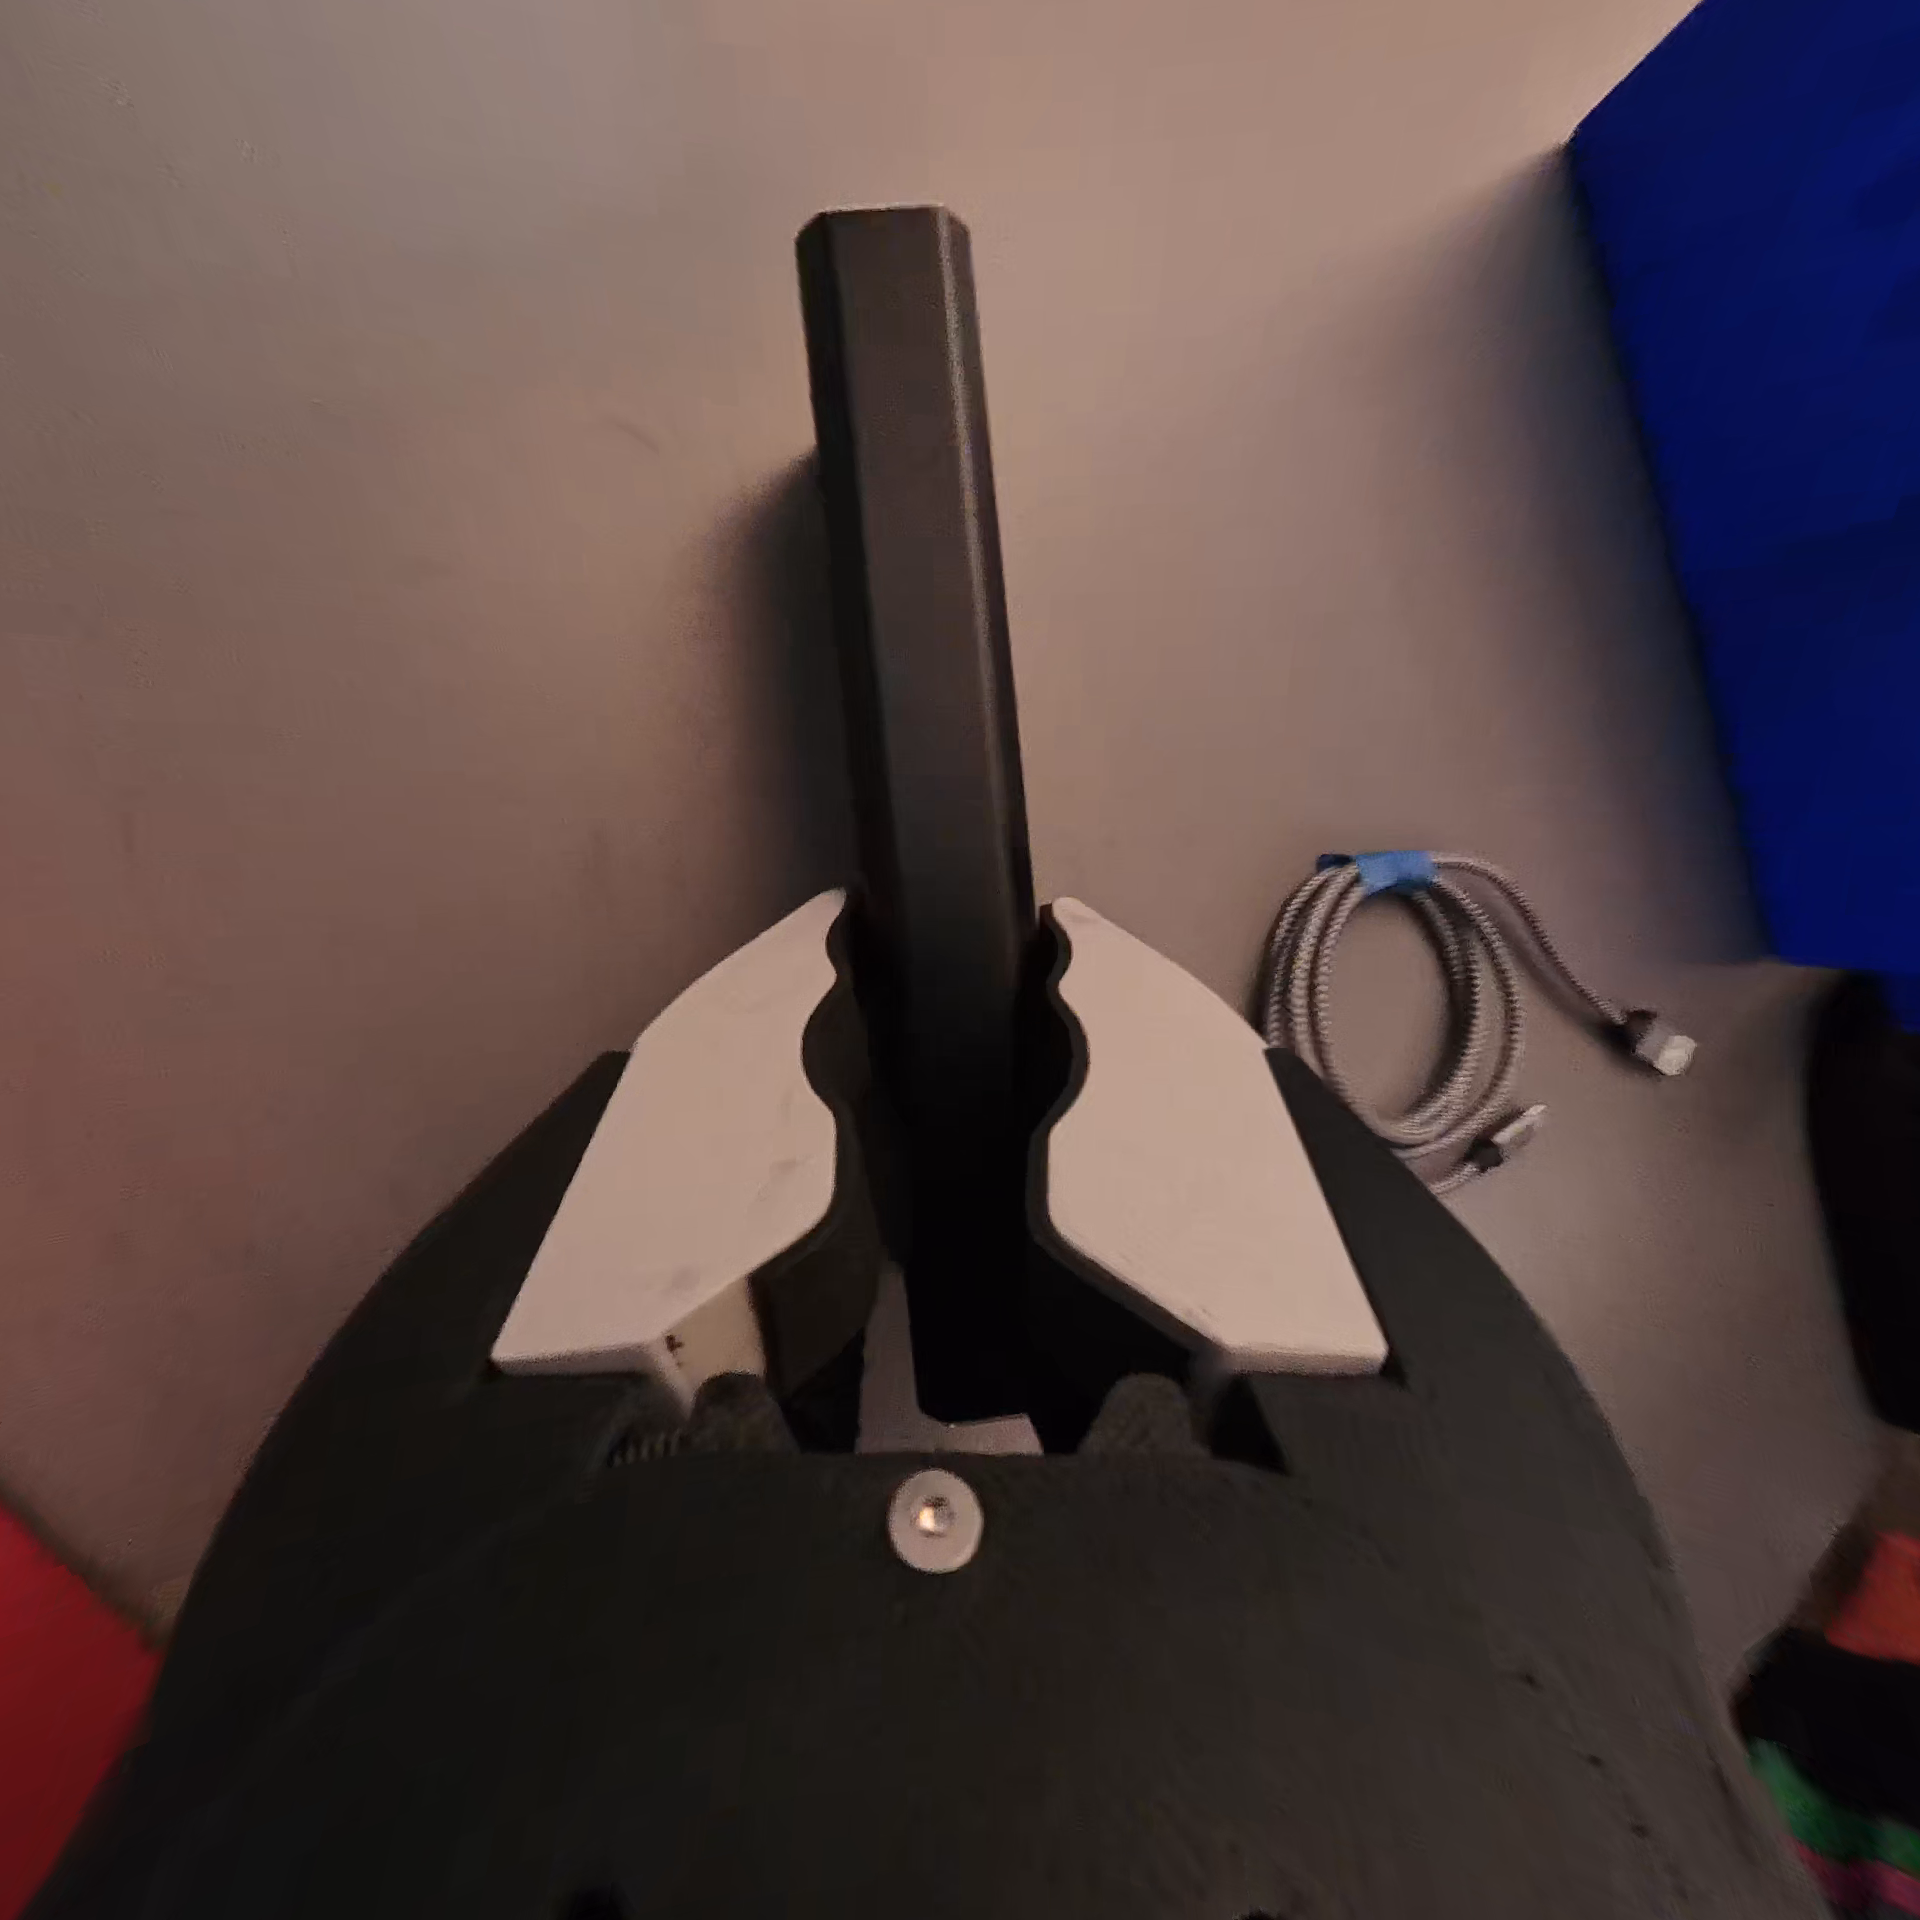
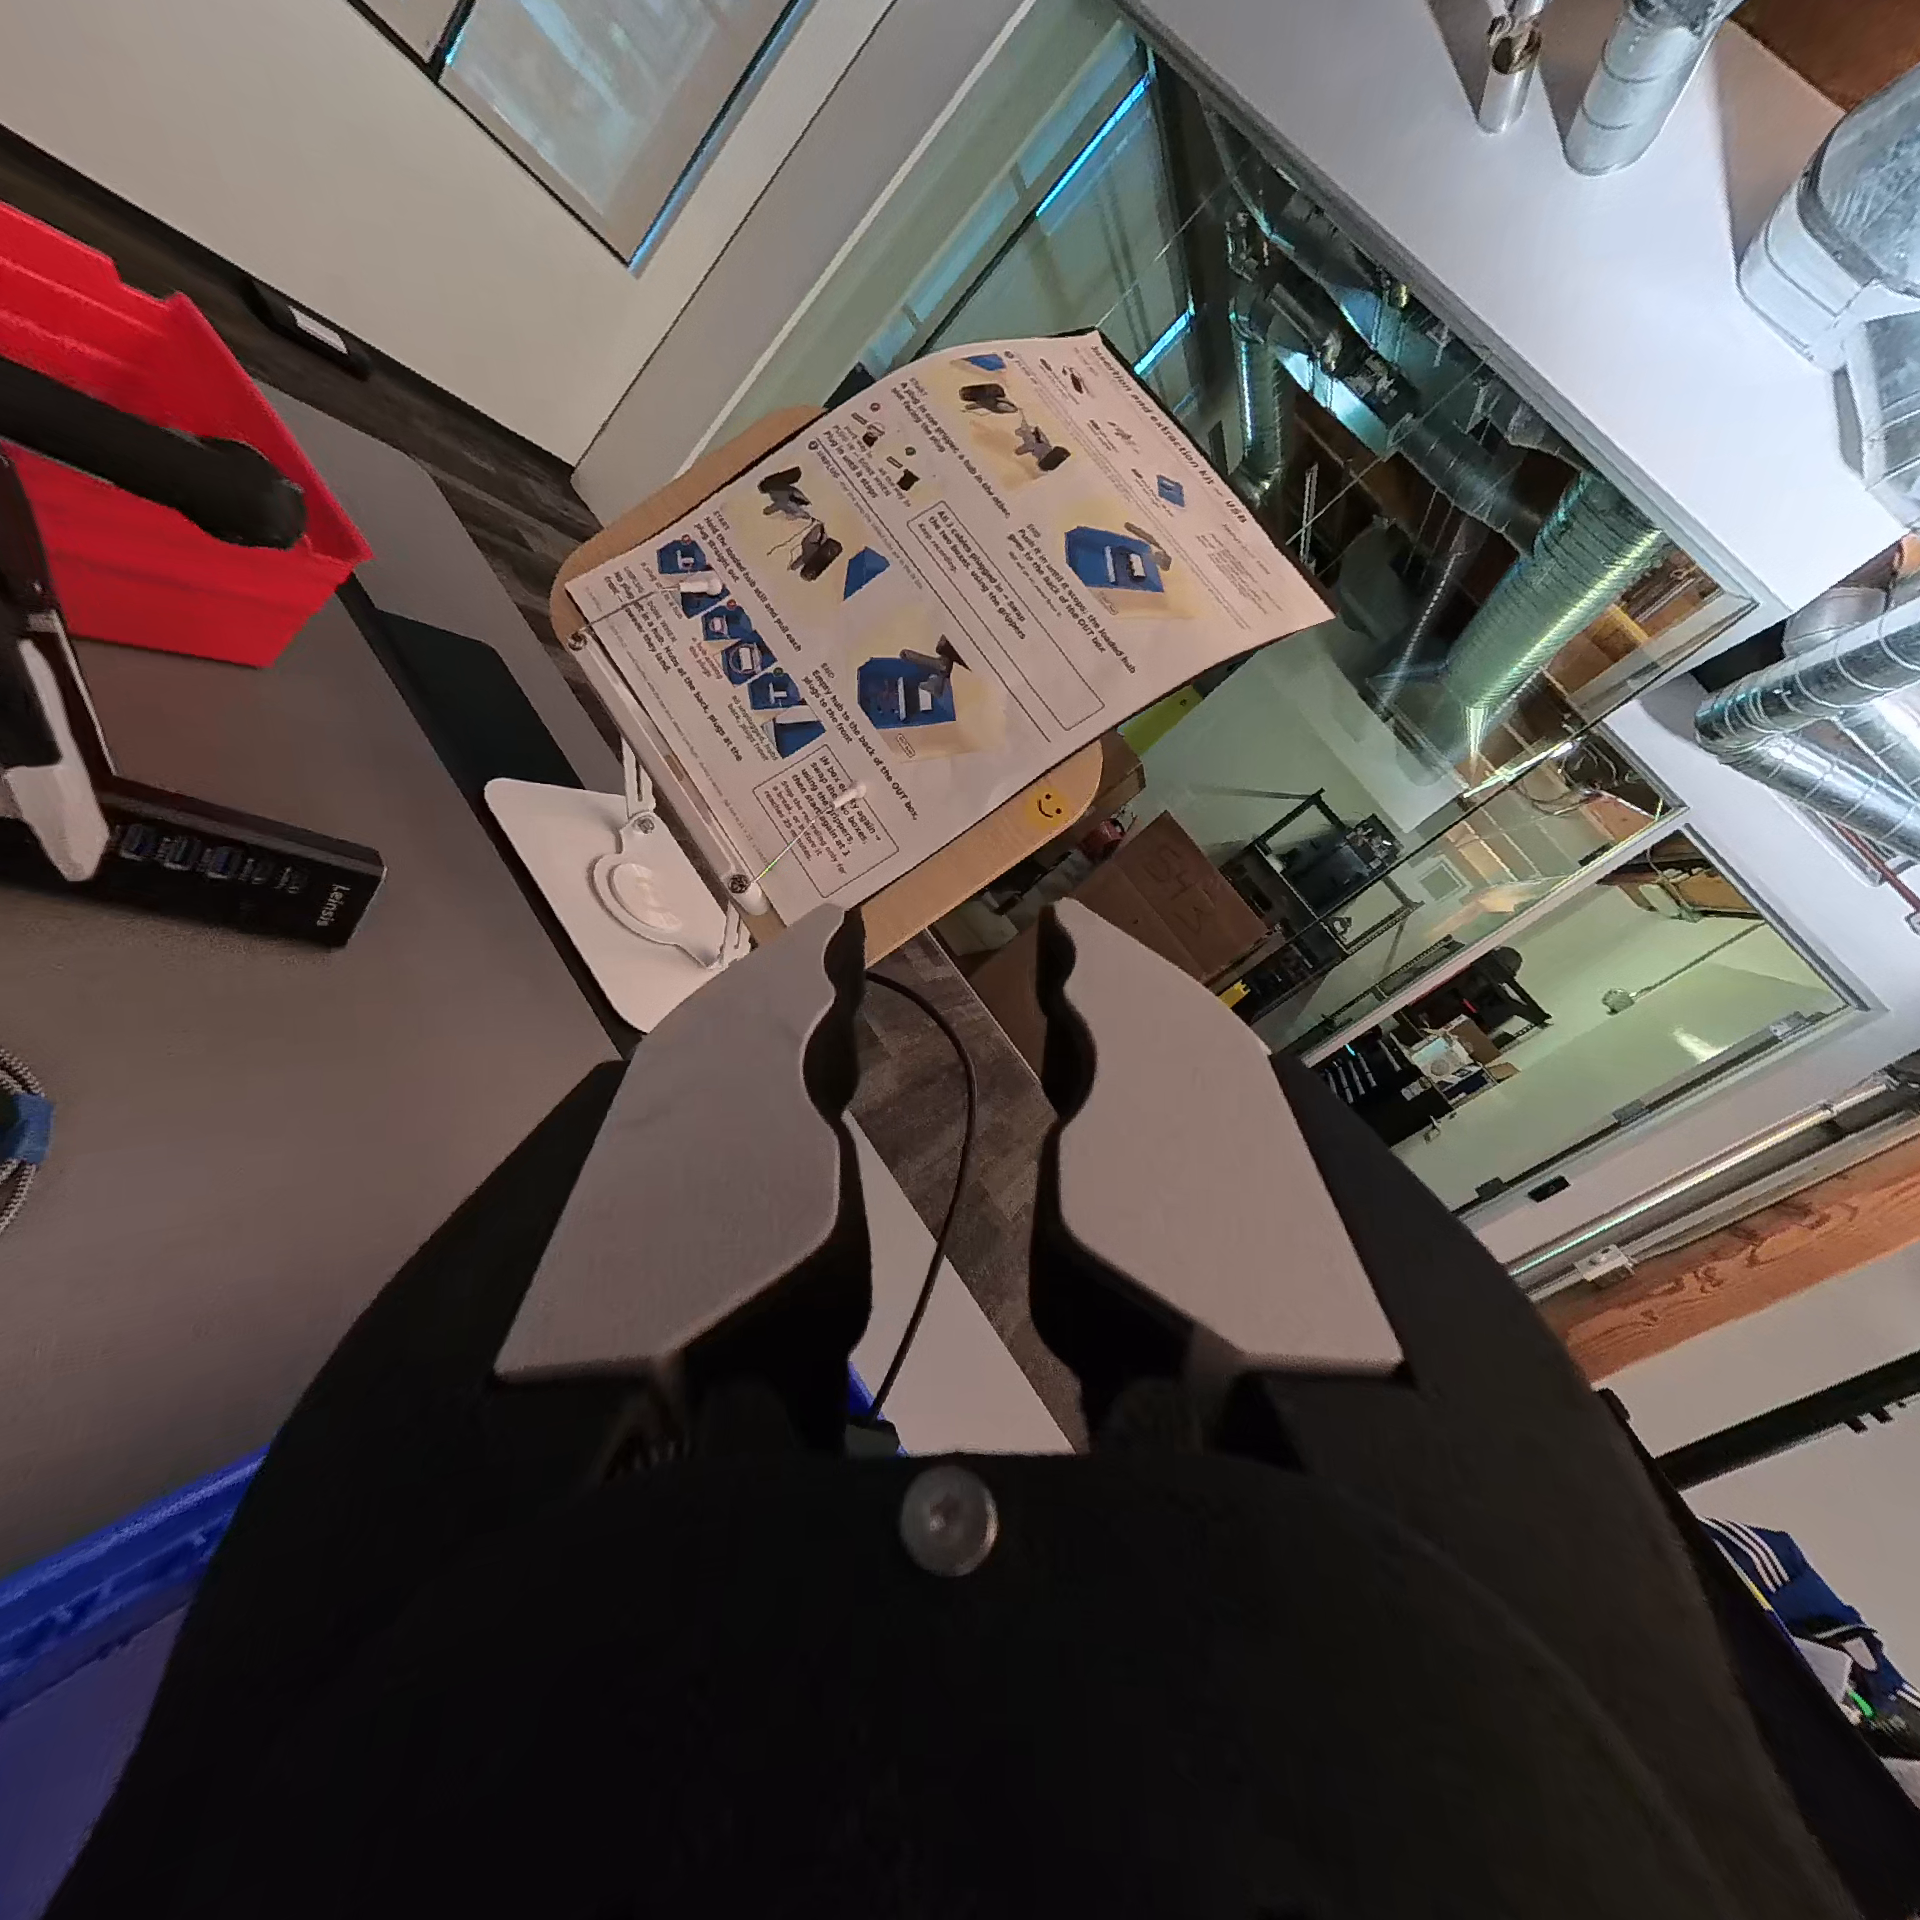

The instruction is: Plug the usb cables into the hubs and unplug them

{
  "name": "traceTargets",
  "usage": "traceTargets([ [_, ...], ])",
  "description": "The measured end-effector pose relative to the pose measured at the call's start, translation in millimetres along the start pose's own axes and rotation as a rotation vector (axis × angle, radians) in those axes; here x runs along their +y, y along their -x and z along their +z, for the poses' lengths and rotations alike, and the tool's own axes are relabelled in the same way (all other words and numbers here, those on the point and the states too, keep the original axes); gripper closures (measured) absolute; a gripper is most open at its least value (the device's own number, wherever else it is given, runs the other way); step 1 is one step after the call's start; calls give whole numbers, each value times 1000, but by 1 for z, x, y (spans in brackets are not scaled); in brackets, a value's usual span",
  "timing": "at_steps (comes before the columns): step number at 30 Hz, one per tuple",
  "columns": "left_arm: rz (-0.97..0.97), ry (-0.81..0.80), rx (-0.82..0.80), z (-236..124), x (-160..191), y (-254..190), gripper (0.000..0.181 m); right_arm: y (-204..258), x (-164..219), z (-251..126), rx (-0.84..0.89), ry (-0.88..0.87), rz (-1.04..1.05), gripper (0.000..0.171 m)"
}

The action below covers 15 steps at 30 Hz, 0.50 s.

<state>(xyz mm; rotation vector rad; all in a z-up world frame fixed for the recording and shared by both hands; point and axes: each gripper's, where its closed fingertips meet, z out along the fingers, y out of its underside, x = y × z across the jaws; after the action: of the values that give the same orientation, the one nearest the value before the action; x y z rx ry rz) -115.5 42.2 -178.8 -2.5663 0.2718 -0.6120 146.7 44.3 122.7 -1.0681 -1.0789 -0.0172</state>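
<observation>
My left gripper is shut on a long black USB hub, which sticks out forward between the white fingers above the grey table. A coiled grey braided USB cable with a blue tape band lies on the table to the right of the hub, both plugs free. In the right wrist view the same hub shows at the left with its row of ports, held by a white finger of the left gripper. My right gripper is open and empty, tilted and raised off the table, pointing away from the hub.
A blue bin stands right of the cable and shows under my right gripper. A red bin sits behind the hub. A clipboard with an instruction sheet stands on a white stand at the table's edge. The gap from one gripper's tips to the other's is roughly 40 cm.
</observation>
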Motion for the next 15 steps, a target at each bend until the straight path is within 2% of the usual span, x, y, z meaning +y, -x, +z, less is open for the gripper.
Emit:
traceTargets([
  [4,-120,-7,155,3,-4,-4,153,4,-3,2,-10,0,-13,138],
  [6,-128,-25,170,3,-7,1,152,6,-4,3,-15,1,-17,138],
  [10,-31,-66,2,-4,-14,22,127,8,-1,7,-23,16,-21,138],
  [13,74,-127,-86,-17,-26,18,129,10,0,9,-27,23,-25,138],
  [15,144,-227,-154,-38,-40,9,135,11,0,11,-28,30,-34,138],
])
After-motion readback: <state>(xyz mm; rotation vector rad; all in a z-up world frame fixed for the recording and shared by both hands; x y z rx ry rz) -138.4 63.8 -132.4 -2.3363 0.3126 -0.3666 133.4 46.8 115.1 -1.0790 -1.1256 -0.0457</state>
